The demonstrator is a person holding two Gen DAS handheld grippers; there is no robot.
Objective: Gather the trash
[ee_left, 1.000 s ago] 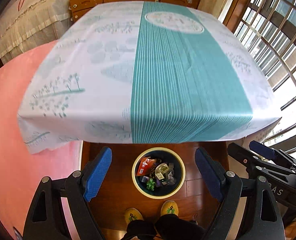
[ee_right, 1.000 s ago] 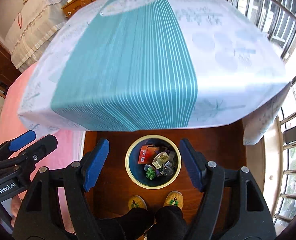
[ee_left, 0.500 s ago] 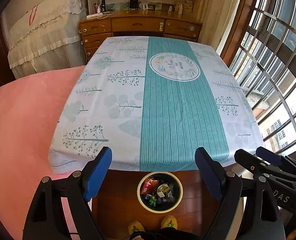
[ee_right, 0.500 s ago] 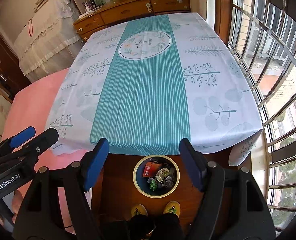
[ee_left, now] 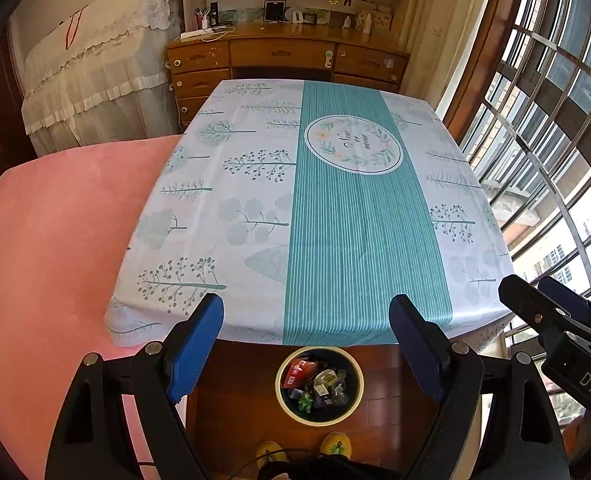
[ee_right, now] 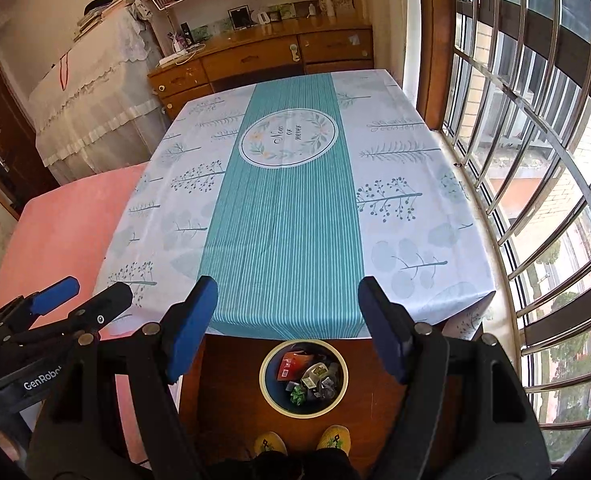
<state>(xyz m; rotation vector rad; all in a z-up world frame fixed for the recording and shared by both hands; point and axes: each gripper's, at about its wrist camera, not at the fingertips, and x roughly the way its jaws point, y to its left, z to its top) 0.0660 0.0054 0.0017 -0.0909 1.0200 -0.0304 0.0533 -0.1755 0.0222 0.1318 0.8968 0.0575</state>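
Observation:
A round bin [ee_left: 283, 404] with a cream rim stands on the wooden floor by the table's near edge; it also shows in the right wrist view [ee_right: 264, 384]. It holds several wrappers [ee_left: 315, 384], among them a red packet [ee_right: 291, 364]. My left gripper [ee_left: 307, 320] is open and empty, held high above the bin and the table's near edge. My right gripper [ee_right: 287, 300] is open and empty, at the same height beside it. No trash shows on the tablecloth.
A table with a white and teal-striped cloth [ee_left: 335, 208] fills the middle. A pink mattress [ee_left: 47, 248] lies to the left. A wooden dresser [ee_left: 287, 60] stands behind the table. Barred windows [ee_right: 535, 160] run along the right. Feet in yellow slippers [ee_right: 303, 442] stand by the bin.
Both grippers have risen and pulled back from low by the bin. The table top now shows from above and the bin looks smaller. Both stay open.

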